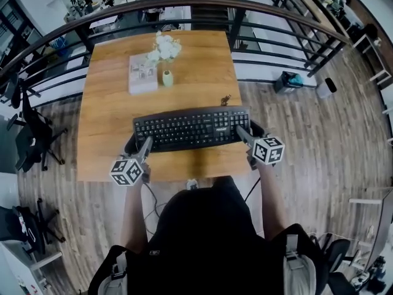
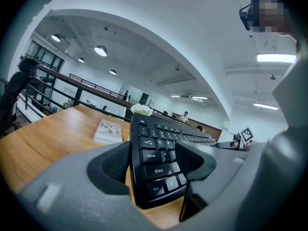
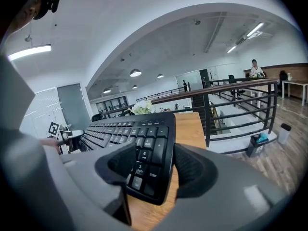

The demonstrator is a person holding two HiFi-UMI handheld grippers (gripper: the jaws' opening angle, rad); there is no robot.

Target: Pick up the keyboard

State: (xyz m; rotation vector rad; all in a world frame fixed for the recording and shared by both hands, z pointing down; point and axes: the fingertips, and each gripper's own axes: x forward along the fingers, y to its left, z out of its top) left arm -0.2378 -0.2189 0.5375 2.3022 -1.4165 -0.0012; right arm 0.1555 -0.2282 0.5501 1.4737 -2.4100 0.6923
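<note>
Grey with dark pads, the left claw point(image 2: 154, 163) is closed on the left end of the black keyboard point(image 2: 150, 150), and the right claw point(image 3: 150, 165) is clamped on its right end in the same way. From the head view, the keyboard spans the near part of the wooden bench point(image 1: 104, 121) between both claws. Farther back stand a book point(image 1: 142, 72) and, just beside it, a small vase of white flowers point(image 1: 166, 53).
</note>
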